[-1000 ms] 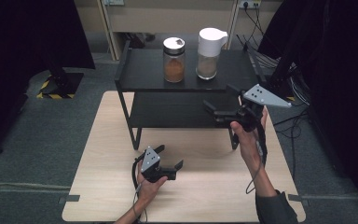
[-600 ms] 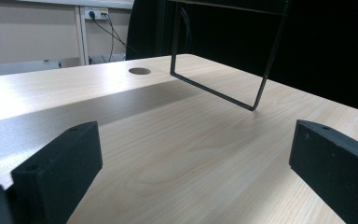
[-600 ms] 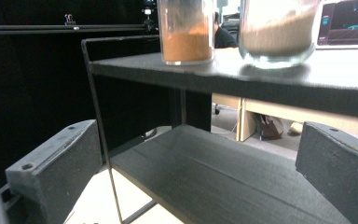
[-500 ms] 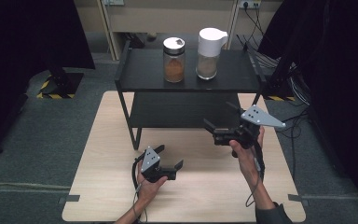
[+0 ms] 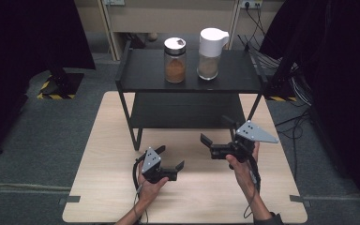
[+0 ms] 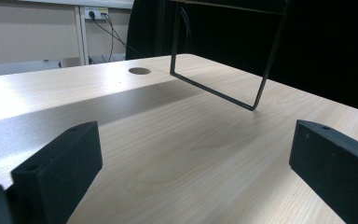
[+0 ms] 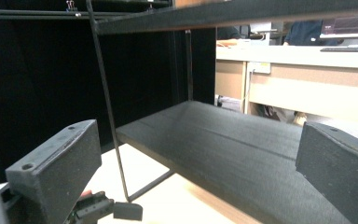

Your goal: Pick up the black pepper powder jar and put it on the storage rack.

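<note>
Jars [image 5: 175, 60] stand on the rack [image 5: 136, 75] at twelve o'clock; the right gripper [image 5: 214, 140], jaws spread and empty, is nearer than the left gripper [image 5: 170, 159], likewise released.

1. Your tongs, left [image 5: 171, 159] and right [image 5: 215, 136], are black with grey top plates.
2. Your worktop [image 5: 206, 192] is pale wood grain.
3. The shelf rack [image 5: 140, 75] is black.
4. The jar [image 5: 175, 60] holds brown powder under a silver lid.
5. The jug [image 5: 210, 54] is white-topped.

Two jars [image 5: 175, 60] [image 5: 209, 54] stand on the black shelf [image 5: 143, 75] over the table [image 5: 108, 140].
</note>
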Available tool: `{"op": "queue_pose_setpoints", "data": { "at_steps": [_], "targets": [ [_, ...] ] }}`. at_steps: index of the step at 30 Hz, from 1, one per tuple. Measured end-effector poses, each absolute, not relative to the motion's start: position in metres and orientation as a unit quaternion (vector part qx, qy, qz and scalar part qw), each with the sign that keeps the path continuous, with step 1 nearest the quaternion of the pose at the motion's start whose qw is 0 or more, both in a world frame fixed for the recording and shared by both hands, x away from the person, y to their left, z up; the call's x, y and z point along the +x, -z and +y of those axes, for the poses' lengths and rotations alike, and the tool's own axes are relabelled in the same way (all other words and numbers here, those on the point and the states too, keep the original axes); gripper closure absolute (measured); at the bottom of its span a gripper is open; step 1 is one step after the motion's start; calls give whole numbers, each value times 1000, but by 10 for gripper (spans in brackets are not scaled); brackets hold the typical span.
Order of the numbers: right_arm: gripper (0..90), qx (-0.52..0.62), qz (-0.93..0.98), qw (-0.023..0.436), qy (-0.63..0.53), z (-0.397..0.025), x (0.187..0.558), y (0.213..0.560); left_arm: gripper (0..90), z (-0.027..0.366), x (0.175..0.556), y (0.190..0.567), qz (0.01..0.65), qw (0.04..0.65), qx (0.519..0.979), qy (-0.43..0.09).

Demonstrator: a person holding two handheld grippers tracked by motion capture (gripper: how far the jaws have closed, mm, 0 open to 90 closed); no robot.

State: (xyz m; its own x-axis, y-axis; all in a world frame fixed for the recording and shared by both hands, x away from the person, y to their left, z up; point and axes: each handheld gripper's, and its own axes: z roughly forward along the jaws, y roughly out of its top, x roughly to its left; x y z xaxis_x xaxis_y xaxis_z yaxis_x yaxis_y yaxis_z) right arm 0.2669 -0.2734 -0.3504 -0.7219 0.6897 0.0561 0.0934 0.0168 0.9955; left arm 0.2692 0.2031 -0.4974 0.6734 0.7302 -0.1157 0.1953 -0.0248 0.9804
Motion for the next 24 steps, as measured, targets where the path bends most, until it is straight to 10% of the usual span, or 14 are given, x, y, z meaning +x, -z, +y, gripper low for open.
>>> {"op": "queue_pose_setpoints", "data": {
  "at_steps": [24],
  "targets": [
    [4,309,688,224,-618,-277,258,409,17,203,270,497,340,610,682,-218]
  ]
}}
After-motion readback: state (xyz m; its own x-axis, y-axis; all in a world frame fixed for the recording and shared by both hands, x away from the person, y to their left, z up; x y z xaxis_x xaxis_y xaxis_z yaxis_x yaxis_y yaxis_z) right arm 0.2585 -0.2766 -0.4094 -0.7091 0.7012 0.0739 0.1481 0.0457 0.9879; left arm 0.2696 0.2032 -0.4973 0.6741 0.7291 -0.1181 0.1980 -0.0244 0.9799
